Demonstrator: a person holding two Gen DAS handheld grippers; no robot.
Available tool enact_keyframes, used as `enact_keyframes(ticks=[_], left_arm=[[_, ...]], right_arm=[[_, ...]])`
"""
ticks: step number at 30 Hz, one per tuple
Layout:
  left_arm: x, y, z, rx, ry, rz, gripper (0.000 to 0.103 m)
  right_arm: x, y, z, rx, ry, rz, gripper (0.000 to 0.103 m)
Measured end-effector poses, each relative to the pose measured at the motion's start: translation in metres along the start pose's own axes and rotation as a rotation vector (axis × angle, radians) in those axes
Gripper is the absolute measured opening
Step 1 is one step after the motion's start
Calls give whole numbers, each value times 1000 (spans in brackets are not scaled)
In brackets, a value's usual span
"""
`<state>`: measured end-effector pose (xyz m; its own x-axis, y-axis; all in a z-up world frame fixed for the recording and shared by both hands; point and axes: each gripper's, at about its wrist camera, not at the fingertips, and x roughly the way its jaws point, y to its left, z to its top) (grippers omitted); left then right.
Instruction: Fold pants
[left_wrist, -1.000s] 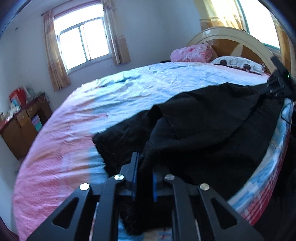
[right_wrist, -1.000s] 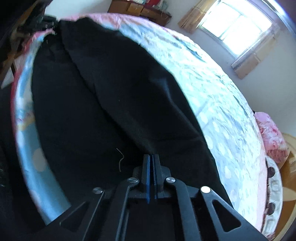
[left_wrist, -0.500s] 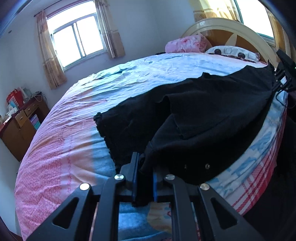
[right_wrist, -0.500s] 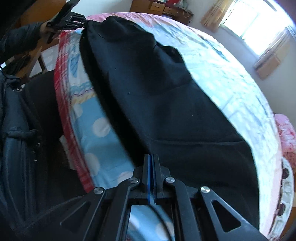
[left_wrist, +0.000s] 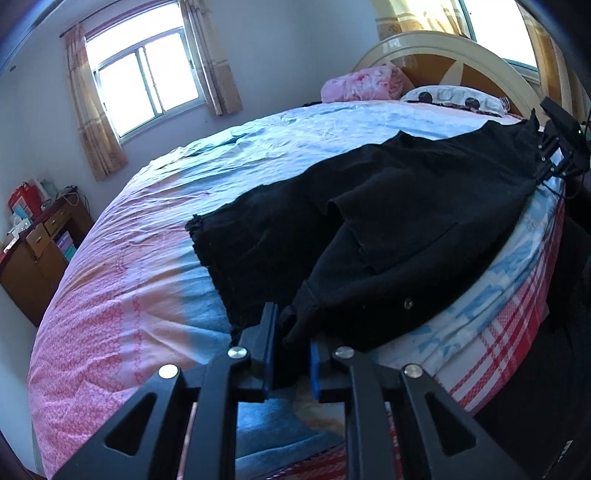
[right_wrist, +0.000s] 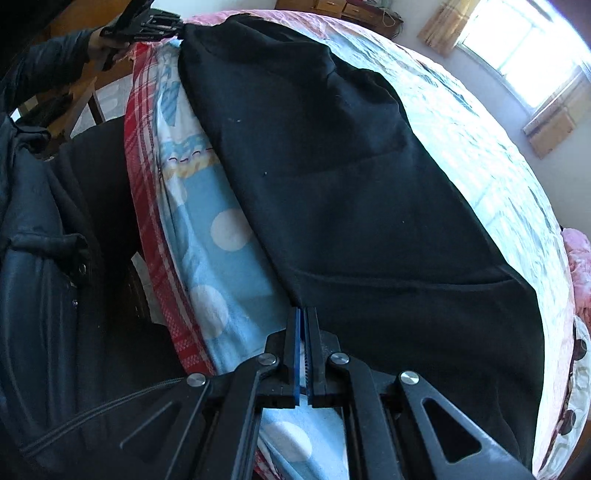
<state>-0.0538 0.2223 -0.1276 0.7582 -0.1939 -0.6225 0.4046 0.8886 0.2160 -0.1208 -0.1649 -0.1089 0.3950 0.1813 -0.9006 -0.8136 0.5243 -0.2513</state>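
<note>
Black pants (left_wrist: 388, 221) lie stretched along the near edge of the bed (left_wrist: 155, 236), one leg folded over the other. My left gripper (left_wrist: 290, 325) is shut on a bunched end of the pants at the bed's edge. My right gripper (right_wrist: 303, 314) is shut on the other end of the pants (right_wrist: 369, 206). The right gripper also shows far right in the left wrist view (left_wrist: 557, 147), and the left gripper shows top left in the right wrist view (right_wrist: 147, 22). The fabric runs fairly taut between them.
A wooden headboard (left_wrist: 454, 59), a pink pillow (left_wrist: 362, 83) and a patterned pillow (left_wrist: 450, 98) are at the bed's far end. A wooden dresser (left_wrist: 37, 251) stands by the wall under a window (left_wrist: 144, 81). The person's dark jacket (right_wrist: 55, 295) is beside the bed.
Both grippers have pulled back toward the bed's edge, drawing the pants flatter and more taut. The crumpled heap near the left gripper has spread out.
</note>
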Motion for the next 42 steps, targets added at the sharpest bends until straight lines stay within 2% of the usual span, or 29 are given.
enact_keyframes(ticks=[2, 5, 10, 12, 13, 14, 15, 17, 20, 22, 24, 27, 30, 31, 33, 34, 37, 39, 40, 41, 42], left_arm=[[0, -2, -1, 14, 6, 17, 27], [-3, -6, -6, 49, 26, 45, 28], [-10, -4, -8, 43, 43, 56, 33], [-10, -5, -10, 60, 65, 80, 46], [-9, -5, -12, 62, 87, 96, 67], [-8, -5, -15, 72, 107, 121, 77], [-10, -4, -19, 86, 110, 141, 76], [-14, 2, -24, 52, 117, 114, 76], [-28, 16, -24, -26, 90, 134, 76], [-40, 25, -18, -98, 55, 152, 76], [-55, 27, -4, -155, -20, 161, 76], [-68, 13, 27, -184, -125, 134, 76], [-59, -14, 63, -177, -170, 68, 78], [-54, -24, 73, -175, -175, 42, 78], [-37, -54, 96, -141, -175, -70, 78], [-30, -68, 105, -122, -177, -91, 78], [-3, -113, 121, -56, -146, -212, 79], [15, -141, 127, -9, -115, -227, 79], [23, -151, 128, 5, -93, -250, 79], [31, -162, 128, 23, -80, -263, 79], [36, -167, 128, 27, -74, -256, 79]], right_arm=[[0, -2, 0, 4, 0, -2, 2], [-1, -3, 2, 3, -9, -22, 2], [-4, -11, 4, 29, -17, -50, 2], [-1, -14, 1, 23, 8, -68, 2], [-2, -16, -2, 28, 16, -43, 2], [-3, -18, -3, 31, 18, -32, 3], [-6, -20, -6, 36, 22, -35, 3], [-10, -25, -8, 50, 21, -33, 3], [-26, -35, -11, 86, -10, 42, 3], [-43, -42, -10, 117, -57, 111, 3], [-56, -52, -2, 160, -102, 123, 3], [-66, -74, 13, 271, -183, 146, 3], [-59, -96, 41, 365, -248, 177, 3], [-54, -102, 51, 388, -259, 193, 3], [-38, -120, 78, 461, -279, 245, 3], [-31, -127, 88, 497, -284, 270, 4], [-6, -153, 119, 608, -310, 331, 4], [12, -168, 138, 671, -325, 390, 5], [20, -173, 144, 702, -321, 435, 12], [29, -178, 152, 732, -319, 465, 34], [37, -179, 161, 742, -315, 479, 47]])
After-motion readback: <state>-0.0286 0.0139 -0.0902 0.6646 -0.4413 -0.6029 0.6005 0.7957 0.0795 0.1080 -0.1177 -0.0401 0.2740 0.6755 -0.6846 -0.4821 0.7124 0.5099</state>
